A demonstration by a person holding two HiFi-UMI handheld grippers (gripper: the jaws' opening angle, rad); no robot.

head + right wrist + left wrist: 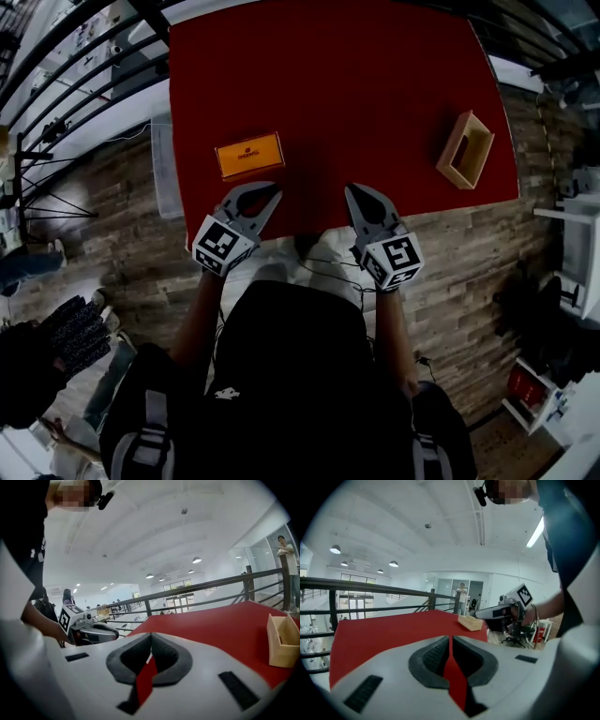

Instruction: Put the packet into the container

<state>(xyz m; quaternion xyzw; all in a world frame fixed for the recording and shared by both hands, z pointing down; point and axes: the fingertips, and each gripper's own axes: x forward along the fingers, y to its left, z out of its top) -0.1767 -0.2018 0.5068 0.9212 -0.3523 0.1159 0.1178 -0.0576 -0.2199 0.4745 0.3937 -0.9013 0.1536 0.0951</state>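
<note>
An orange packet (249,155) lies flat on the red table (356,84), left of centre near the front edge. A small open wooden container (465,149) stands at the table's right edge; it also shows as a wooden container (471,622) in the left gripper view and a wooden container (283,641) in the right gripper view. My left gripper (275,192) hovers just in front of the packet, shut with nothing in it. My right gripper (352,192) is beside it at the front edge, also shut and holding nothing. Their tips meet at the left gripper (450,639) and the right gripper (151,636).
A dark metal railing (370,588) runs behind the table's far side. A translucent bin (163,169) stands against the table's left side. Wood-look floor surrounds the table, with white shelving (577,253) at the right. A person (462,597) stands far off.
</note>
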